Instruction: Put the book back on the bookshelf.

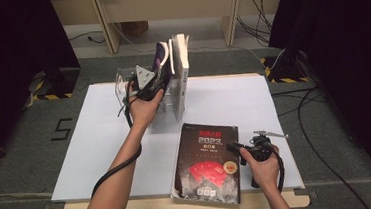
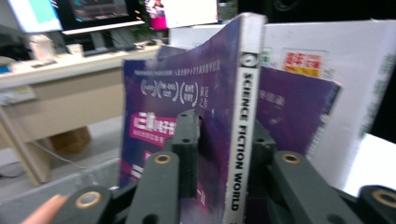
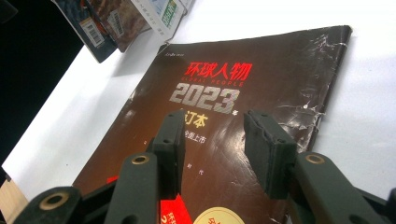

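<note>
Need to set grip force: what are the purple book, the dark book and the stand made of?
Purple book: paper, glossy soft cover, it bows. Dark book: thick paperback, shiny laminated cover, cracked white at the spine edge. Stand: looks like clear plastic, likely acrylic.

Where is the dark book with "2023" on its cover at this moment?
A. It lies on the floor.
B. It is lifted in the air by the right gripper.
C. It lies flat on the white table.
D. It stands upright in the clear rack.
C: the dark book lies flat, cover up, on the white table, with the right gripper open just above its cover.
</note>
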Demonstrator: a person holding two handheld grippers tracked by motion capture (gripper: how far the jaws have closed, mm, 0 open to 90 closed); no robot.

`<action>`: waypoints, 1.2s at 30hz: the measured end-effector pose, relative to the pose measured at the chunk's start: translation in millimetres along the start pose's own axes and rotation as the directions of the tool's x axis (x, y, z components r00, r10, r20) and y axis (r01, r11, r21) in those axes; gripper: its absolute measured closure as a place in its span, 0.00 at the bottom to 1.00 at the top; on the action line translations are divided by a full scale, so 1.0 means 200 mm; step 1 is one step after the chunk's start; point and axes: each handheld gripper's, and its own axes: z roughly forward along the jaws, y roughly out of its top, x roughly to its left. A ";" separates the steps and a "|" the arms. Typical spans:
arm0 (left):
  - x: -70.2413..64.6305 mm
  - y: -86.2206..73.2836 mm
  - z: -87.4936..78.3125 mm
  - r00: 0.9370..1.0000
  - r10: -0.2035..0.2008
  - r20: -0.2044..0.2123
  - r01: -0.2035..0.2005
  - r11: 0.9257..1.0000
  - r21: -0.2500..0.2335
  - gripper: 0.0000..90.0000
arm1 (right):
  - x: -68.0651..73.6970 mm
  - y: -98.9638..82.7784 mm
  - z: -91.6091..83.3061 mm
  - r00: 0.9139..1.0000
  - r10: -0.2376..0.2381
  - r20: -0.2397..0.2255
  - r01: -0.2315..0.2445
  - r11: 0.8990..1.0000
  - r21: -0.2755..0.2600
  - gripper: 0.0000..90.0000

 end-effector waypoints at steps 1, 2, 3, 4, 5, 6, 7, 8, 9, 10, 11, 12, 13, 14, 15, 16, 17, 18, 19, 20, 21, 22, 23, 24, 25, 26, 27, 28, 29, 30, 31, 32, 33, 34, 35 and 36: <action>0.00 0.00 0.00 1.000 -0.012 0.008 0.012 1.000 0.000 0.76 | 0.00 0.00 0.00 1.000 0.001 0.001 -0.001 1.000 -0.002 0.66; 0.00 -0.01 -0.01 1.000 -0.023 0.014 0.023 1.000 0.001 0.74 | 0.00 0.00 0.00 1.000 0.003 0.002 -0.003 1.000 -0.004 0.66; 0.01 -0.01 -0.02 1.000 -0.021 0.019 0.021 1.000 0.002 0.73 | 0.00 0.00 0.00 1.000 0.003 0.003 -0.003 1.000 -0.005 0.66; 0.01 -0.01 -0.02 1.000 -0.018 0.024 0.018 1.000 0.004 0.71 | 0.00 0.00 0.00 1.000 0.002 0.003 -0.002 1.000 -0.006 0.66; 0.01 -0.02 -0.03 0.999 -0.017 0.029 0.017 1.000 0.004 0.69 | 0.00 0.00 0.00 1.000 0.003 0.003 -0.003 1.000 -0.005 0.66; 0.01 -0.02 -0.04 0.999 -0.015 0.030 0.015 1.000 0.006 0.67 | 0.00 0.00 0.00 1.000 -0.001 0.004 0.001 1.000 -0.005 0.66; 0.01 -0.03 -0.04 0.999 -0.017 0.033 0.017 1.000 0.006 0.66 | 0.00 0.00 0.00 1.000 -0.002 0.005 0.002 1.000 -0.004 0.66; 0.01 -0.03 -0.05 0.999 -0.016 0.036 0.015 1.000 0.008 0.64 | 0.00 0.00 0.00 1.000 0.001 0.003 -0.002 1.000 0.000 0.66; 0.01 -0.03 -0.06 0.999 -0.012 0.036 0.012 1.000 0.012 0.61 | 0.00 0.00 0.00 1.000 0.002 0.003 -0.002 1.000 -0.001 0.66; 0.00 -0.04 -0.06 0.999 -0.016 0.038 0.015 1.000 0.014 0.59 | 0.00 0.00 0.00 1.000 0.002 0.002 -0.002 1.000 0.001 0.66; 0.00 -0.04 -0.07 0.999 -0.020 0.038 0.019 1.000 0.016 0.57 | 0.00 0.00 0.00 1.000 -0.005 0.003 0.005 1.000 -0.001 0.66; 0.00 -0.04 -0.08 0.999 -0.019 0.042 0.019 1.000 0.016 0.55 | 0.00 0.00 0.00 1.000 -0.004 0.004 0.004 1.000 -0.001 0.66; 0.00 -0.05 -0.09 0.999 -0.022 0.045 0.021 1.000 0.016 0.53 | 0.00 0.00 0.01 1.000 -0.007 0.005 0.007 1.000 -0.002 0.66; 0.00 -0.05 -0.10 0.999 -0.024 0.048 0.023 1.000 0.018 0.51 | 0.01 -0.01 0.01 1.000 -0.006 0.004 0.006 1.000 -0.001 0.66; -0.01 -0.06 -0.11 0.998 -0.027 0.056 0.026 0.999 0.021 0.49 | 0.01 -0.01 0.01 1.000 -0.007 0.004 0.007 1.000 -0.001 0.66; -0.02 -0.06 -0.11 0.998 -0.023 0.067 0.021 1.000 0.023 0.48 | 0.01 -0.01 0.01 1.000 -0.007 0.004 0.007 1.000 0.000 0.66; -0.02 -0.06 -0.12 0.997 -0.020 0.070 0.018 1.000 0.022 0.48 | 0.01 -0.01 0.01 1.000 -0.007 0.005 0.007 1.000 -0.001 0.66; -0.03 -0.06 -0.13 0.997 -0.014 0.071 0.012 1.000 0.023 0.48 | 0.01 -0.01 0.01 1.000 -0.008 0.005 0.008 1.000 -0.001 0.66; -0.04 -0.06 -0.13 0.997 -0.010 0.074 0.008 1.000 0.023 0.47 | 0.01 -0.01 0.01 1.000 -0.007 0.004 0.007 1.000 -0.001 0.66; -0.05 -0.06 -0.13 0.997 -0.005 0.076 0.003 1.000 0.022 0.47 | 0.01 -0.01 0.01 1.000 -0.006 0.003 0.006 1.000 -0.001 0.66; -0.06 -0.07 -0.14 0.997 -0.001 0.075 0.000 1.000 0.023 0.47 | 0.01 -0.01 0.01 1.000 -0.007 0.004 0.007 1.000 -0.001 0.66; -0.07 -0.07 -0.14 0.997 0.001 0.071 -0.003 1.000 0.023 0.47 | 0.02 -0.01 0.00 1.000 -0.004 0.002 0.004 1.000 0.000 0.66; -0.07 -0.07 -0.14 0.998 0.002 0.070 -0.004 1.000 0.021 0.47 | 0.02 -0.01 0.00 1.000 -0.001 0.002 0.001 1.000 0.000 0.66; -0.07 -0.07 -0.13 0.997 0.003 0.071 -0.004 1.000 0.022 0.47 | 0.02 -0.01 0.00 1.000 0.000 0.002 0.000 1.000 -0.001 0.66; -0.08 -0.07 -0.13 0.998 0.000 0.068 -0.002 1.000 0.027 0.47 | 0.01 -0.01 0.00 1.000 -0.006 0.003 0.006 1.000 -0.003 0.66; -0.08 -0.07 -0.12 0.998 -0.003 0.066 0.001 1.000 0.030 0.46 | 0.01 -0.01 0.00 1.000 -0.006 0.003 0.006 1.000 -0.003 0.66; -0.08 -0.07 -0.12 0.998 -0.008 0.067 0.006 1.000 0.029 0.46 | 0.01 -0.01 0.00 1.000 0.003 0.002 -0.003 1.000 0.001 0.66; -0.08 -0.07 -0.11 0.998 -0.014 0.066 0.012 1.000 0.028 0.46 | 0.01 -0.01 0.00 1.000 0.008 0.000 -0.008 1.000 0.002 0.66; -0.07 -0.07 -0.10 0.998 -0.015 0.063 0.013 0.999 0.030 0.45 | 0.01 -0.01 0.00 1.000 0.000 0.001 0.000 1.000 -0.001 0.66; -0.07 -0.06 -0.10 0.998 -0.017 0.059 0.015 0.999 0.031 0.44 | 0.01 -0.01 0.00 1.000 -0.001 0.002 0.001 1.000 -0.001 0.66; -0.07 -0.06 -0.09 0.998 -0.021 0.056 0.019 0.999 0.033 0.43 | 0.01 -0.01 0.00 1.000 0.001 0.000 -0.001 1.000 -0.001 0.66; -0.06 -0.06 -0.09 0.998 -0.024 0.050 0.022 0.999 0.034 0.42 | 0.00 -0.01 0.00 1.000 0.002 0.002 -0.002 1.000 -0.001 0.66; -0.06 -0.06 -0.08 0.999 -0.026 0.042 0.025 0.999 0.032 0.42 | 0.00 -0.01 0.00 1.000 0.003 0.002 -0.003 1.000 -0.001 0.66; -0.05 -0.05 -0.08 0.999 -0.033 0.035 0.032 0.999 0.032 0.42 | 0.00 -0.01 0.00 1.000 0.002 0.002 -0.002 1.000 0.001 0.66; -0.05 -0.04 -0.08 0.999 -0.039 0.032 0.038 0.999 0.035 0.42 | 0.00 -0.01 0.00 1.000 0.002 0.002 -0.002 1.000 0.001 0.66; -0.06 -0.04 -0.08 0.999 -0.036 0.033 0.034 0.999 0.039 0.43 | 0.00 -0.01 0.00 1.000 0.002 0.002 -0.002 1.000 0.001 0.66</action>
